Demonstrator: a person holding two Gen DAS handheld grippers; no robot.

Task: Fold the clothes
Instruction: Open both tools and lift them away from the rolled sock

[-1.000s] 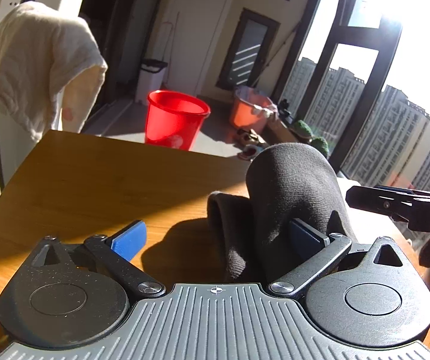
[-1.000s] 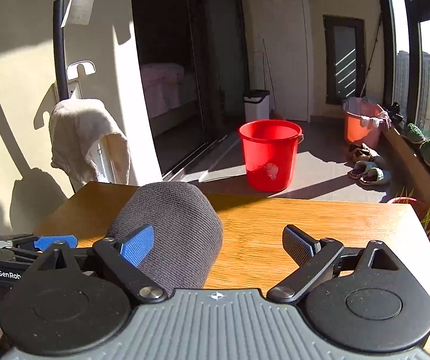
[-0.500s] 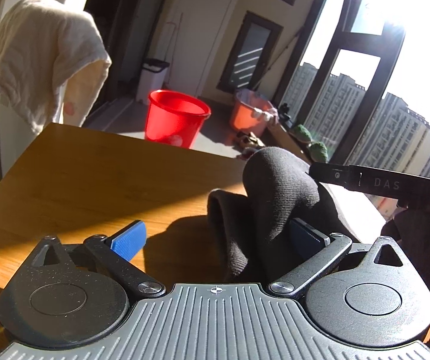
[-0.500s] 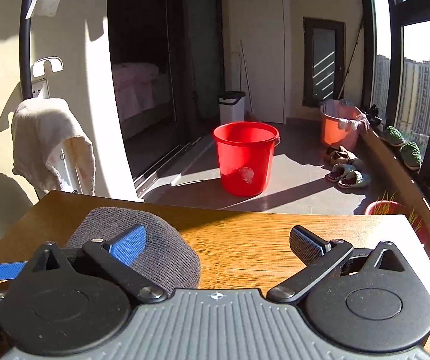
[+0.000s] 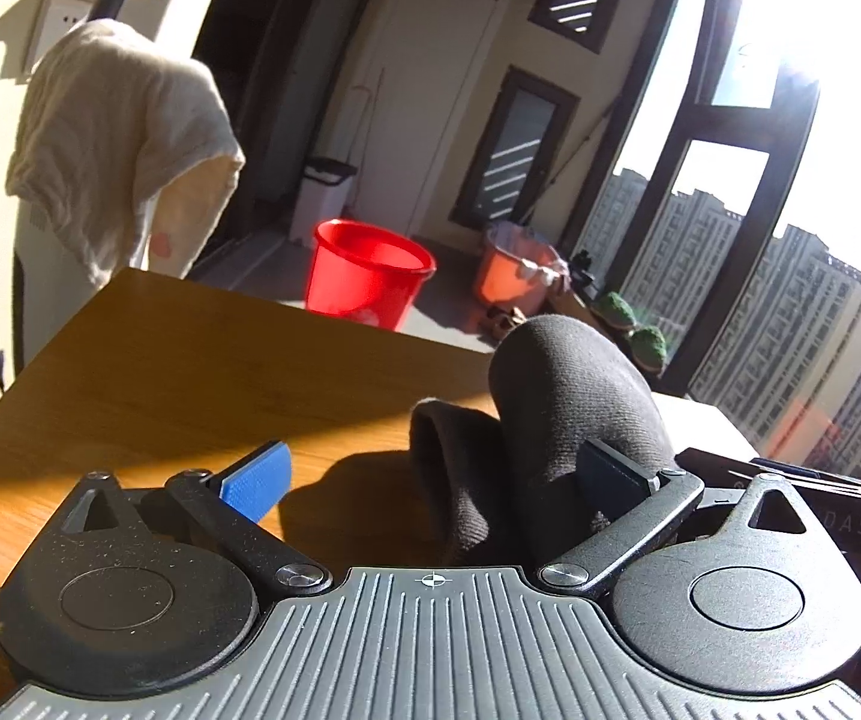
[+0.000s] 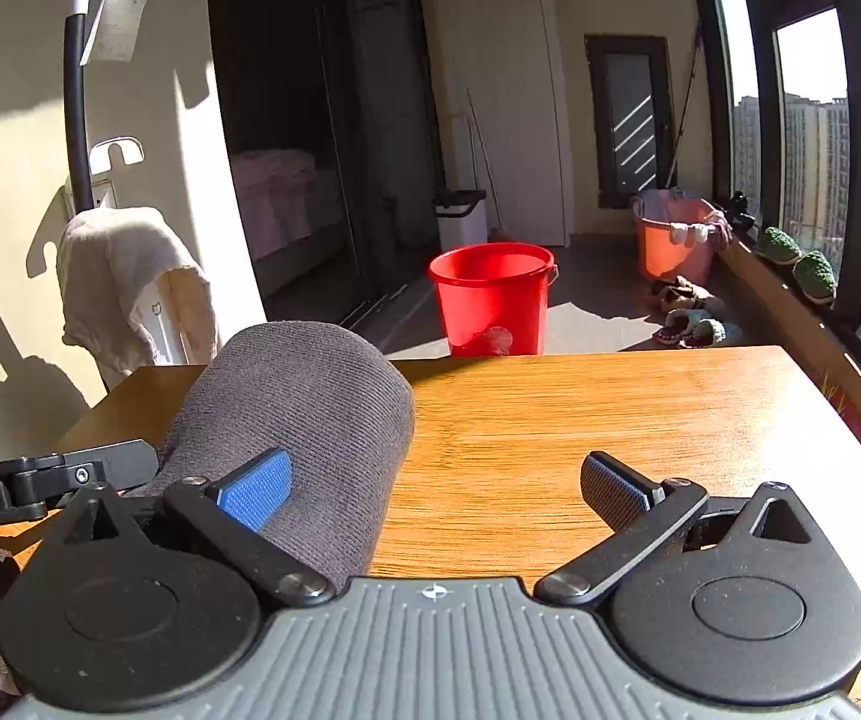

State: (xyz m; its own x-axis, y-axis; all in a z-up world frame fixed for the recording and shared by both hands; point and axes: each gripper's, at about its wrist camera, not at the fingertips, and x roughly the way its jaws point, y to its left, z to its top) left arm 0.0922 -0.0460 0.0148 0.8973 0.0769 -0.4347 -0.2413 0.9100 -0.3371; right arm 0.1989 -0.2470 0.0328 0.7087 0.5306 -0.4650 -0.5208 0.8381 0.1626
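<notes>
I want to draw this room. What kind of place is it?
Most likely a sunny enclosed balcony or laundry area in a high-rise flat. A red bucket and slippers sit on the floor, a bedroom opens behind, and tall apartment blocks show through the big windows.

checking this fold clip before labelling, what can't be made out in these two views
- Dark knit garment: its lower part is hidden behind the left gripper body in the left wrist view; its type is unclear.
- Right gripper: in the right wrist view the garment drapes beside one of its fingers; contact cannot be judged.
- Wooden table: near edge cut off by both gripper bodies.
</notes>
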